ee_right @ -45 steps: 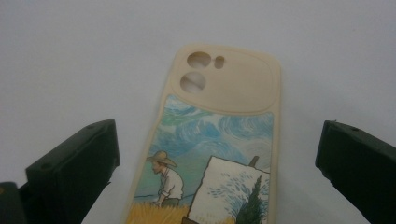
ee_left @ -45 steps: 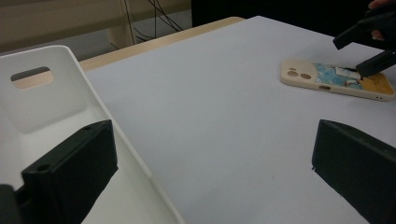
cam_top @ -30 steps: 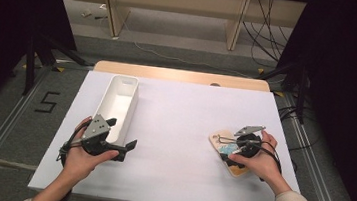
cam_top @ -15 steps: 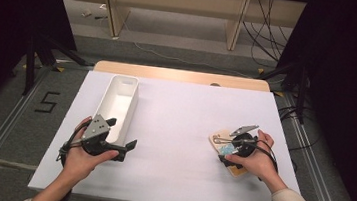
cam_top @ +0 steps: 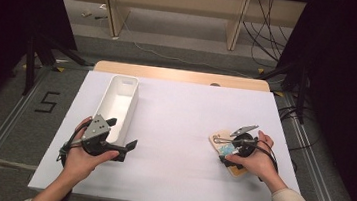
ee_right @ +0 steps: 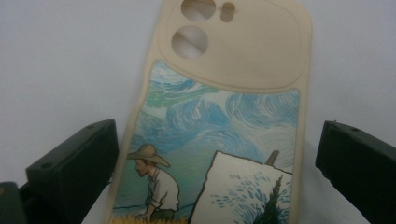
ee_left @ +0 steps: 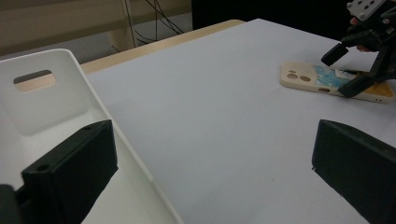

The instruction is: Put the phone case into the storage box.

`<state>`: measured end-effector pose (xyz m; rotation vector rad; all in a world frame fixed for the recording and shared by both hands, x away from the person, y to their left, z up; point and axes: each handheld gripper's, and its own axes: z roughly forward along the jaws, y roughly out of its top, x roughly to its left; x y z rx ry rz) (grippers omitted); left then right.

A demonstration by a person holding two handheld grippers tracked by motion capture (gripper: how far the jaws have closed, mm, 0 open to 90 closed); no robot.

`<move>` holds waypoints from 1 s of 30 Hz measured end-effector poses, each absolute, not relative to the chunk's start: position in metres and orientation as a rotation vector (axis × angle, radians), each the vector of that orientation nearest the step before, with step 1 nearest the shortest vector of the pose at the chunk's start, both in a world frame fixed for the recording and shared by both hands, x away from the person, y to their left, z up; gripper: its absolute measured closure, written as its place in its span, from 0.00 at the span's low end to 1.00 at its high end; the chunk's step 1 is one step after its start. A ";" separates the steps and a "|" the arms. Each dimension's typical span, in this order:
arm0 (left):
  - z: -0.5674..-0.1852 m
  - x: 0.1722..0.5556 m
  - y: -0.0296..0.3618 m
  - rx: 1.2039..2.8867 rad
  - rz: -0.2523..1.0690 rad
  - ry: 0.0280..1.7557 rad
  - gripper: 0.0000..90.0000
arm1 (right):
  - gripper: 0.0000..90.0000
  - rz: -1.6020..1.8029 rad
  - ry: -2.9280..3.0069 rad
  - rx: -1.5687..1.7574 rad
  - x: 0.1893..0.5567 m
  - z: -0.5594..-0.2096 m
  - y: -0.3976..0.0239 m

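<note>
A cream phone case (ee_right: 224,130) with a painted picture lies flat on the white table, at the right (cam_top: 219,135). My right gripper (ee_right: 215,168) is open, one black jaw on each side of the case and just above it. From the high view that gripper (cam_top: 225,150) sits over the case in the person's right hand. My left gripper (ee_left: 212,177) is open wide and holds nothing. It hovers at the near end of a long white bin (cam_top: 115,105), its left jaw over the bin's wall (ee_left: 51,102). The case (ee_left: 322,81) and right gripper (ee_left: 359,65) show farther off.
The white table top (cam_top: 186,106) stretches between the two hands. A wooden strip (cam_top: 179,75) runs along its far edge. Metal rails (cam_top: 2,127) flank the table, and cables (cam_top: 269,34) lie on the floor behind.
My right gripper has shifted slightly left and settled lower over the phone case. The left gripper and the bin have stayed put.
</note>
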<state>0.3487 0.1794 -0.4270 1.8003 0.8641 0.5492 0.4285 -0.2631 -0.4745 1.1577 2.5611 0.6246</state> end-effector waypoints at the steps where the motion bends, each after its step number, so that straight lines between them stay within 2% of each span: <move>1: -0.427 0.349 0.179 1.800 0.550 0.864 0.00 | 0.01 0.625 2.561 1.160 0.429 -0.475 -0.263; 30: -0.426 0.347 0.178 1.797 0.550 0.857 0.00 | 0.03 0.583 2.593 1.181 0.433 -0.475 -0.260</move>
